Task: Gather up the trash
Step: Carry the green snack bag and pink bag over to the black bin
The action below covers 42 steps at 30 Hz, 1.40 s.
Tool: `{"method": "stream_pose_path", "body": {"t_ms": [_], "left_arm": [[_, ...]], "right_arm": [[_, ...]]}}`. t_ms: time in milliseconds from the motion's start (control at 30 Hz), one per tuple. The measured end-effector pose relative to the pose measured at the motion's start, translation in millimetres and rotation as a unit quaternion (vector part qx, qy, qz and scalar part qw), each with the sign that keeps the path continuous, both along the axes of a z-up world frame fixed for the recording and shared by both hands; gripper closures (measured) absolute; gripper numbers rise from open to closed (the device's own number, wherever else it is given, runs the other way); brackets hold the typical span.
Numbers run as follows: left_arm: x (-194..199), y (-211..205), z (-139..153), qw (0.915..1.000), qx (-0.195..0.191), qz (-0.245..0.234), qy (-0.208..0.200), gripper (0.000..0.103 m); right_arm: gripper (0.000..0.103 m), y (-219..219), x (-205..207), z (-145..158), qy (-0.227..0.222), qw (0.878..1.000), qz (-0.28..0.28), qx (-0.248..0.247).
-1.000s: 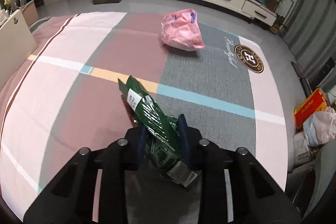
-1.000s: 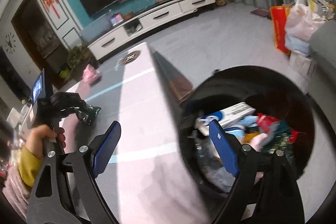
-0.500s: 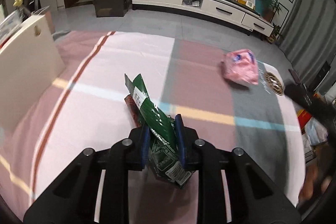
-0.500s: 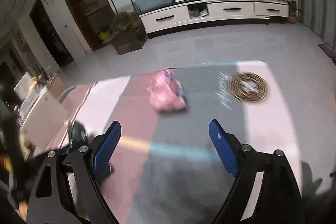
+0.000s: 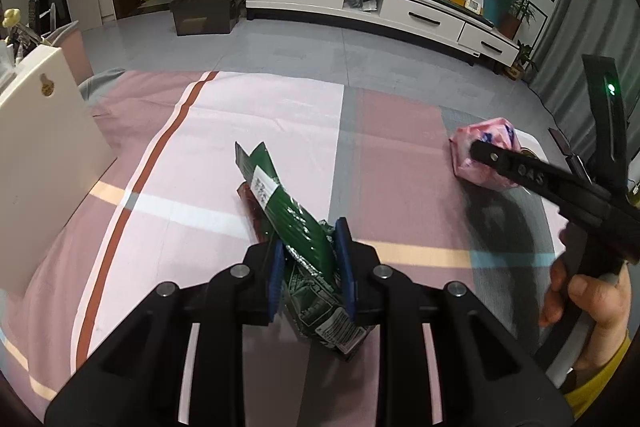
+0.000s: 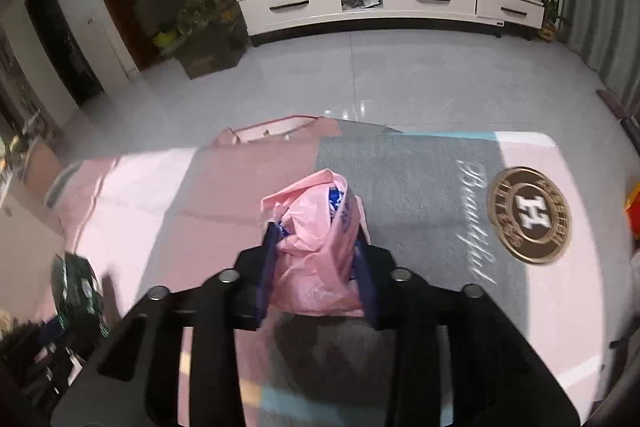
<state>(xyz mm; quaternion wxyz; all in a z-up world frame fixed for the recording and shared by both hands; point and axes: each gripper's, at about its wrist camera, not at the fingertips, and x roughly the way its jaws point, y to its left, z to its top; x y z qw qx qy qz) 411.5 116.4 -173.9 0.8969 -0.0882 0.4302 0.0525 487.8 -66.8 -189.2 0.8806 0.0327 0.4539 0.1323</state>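
The left gripper [image 5: 308,263] clenches a crinkled green foil packet [image 5: 298,223] above the pink-and-grey striped worktop [image 5: 248,131]; the right gripper [image 6: 316,263] is closing around a crumpled pink plastic bag [image 6: 316,247]; a white board [image 5: 36,155] stands left.

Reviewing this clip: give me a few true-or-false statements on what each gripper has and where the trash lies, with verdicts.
1. The left gripper is clamped on a green wrapper. True.
2. The pink plastic bag sits between the right gripper's closing jaws. True.
3. The pink plastic bag lies on the bare floor. False: it rests on the patterned cloth.
4. The green wrapper is flat on the cloth, untouched. False: the left gripper grips it.
5. The round emblem lies under the bag. False: it is off to the bag's right.
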Motion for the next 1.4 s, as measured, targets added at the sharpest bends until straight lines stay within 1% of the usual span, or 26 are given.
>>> {"method": "stream_pose_path", "body": {"t_ms": [33,133,167,267,333,433,533,667,767,900,1100,1400], "left_arm": [[-5,-2,3,1.0000,0.000,-0.003,-0.003,0.078],[-26,-15,14,0.9997,0.008,-0.020,-0.012,0.078],[-35,-20,19,0.9995,0.011,-0.028,-0.013,0.078],[-65,-36,31,0.9987,0.011,-0.045,-0.020,0.078],[-87,-47,39,0.9980,0.007,-0.057,-0.025,0.077],[-116,-63,46,0.9967,0.012,-0.074,-0.032,0.077],[-146,-84,51,0.9947,0.015,-0.097,-0.031,0.077],[-187,-108,49,0.9919,0.010,-0.124,-0.029,0.077],[-211,-121,45,0.9904,-0.005,-0.137,-0.021,0.077],[-238,-136,45,0.9880,0.013,-0.153,-0.020,0.077],[-265,-142,47,0.9873,0.029,-0.155,-0.020,0.077],[-289,-136,51,0.9865,0.057,-0.152,-0.020,0.076]], "right_arm": [[0.070,-1,-7,4,-0.003,1.000,0.003,-0.002],[0.070,-15,-49,21,-0.019,1.000,0.003,-0.009],[0.070,-24,-70,28,-0.022,1.000,0.004,-0.008],[0.071,-48,-126,45,-0.032,0.999,-0.003,-0.028],[0.071,-62,-153,52,-0.037,0.999,-0.006,-0.031],[0.071,-81,-199,63,-0.046,0.998,-0.008,-0.044],[0.070,-100,-246,67,-0.042,0.998,-0.015,-0.039],[0.070,-113,-291,68,-0.046,0.998,-0.029,-0.032],[0.070,-122,-325,61,-0.036,0.998,-0.039,-0.031],[0.070,-126,-353,53,-0.020,0.998,-0.046,-0.032],[0.070,-129,-383,51,-0.012,0.999,-0.046,-0.027],[0.070,-121,-405,57,-0.016,0.999,-0.036,-0.020]]}}
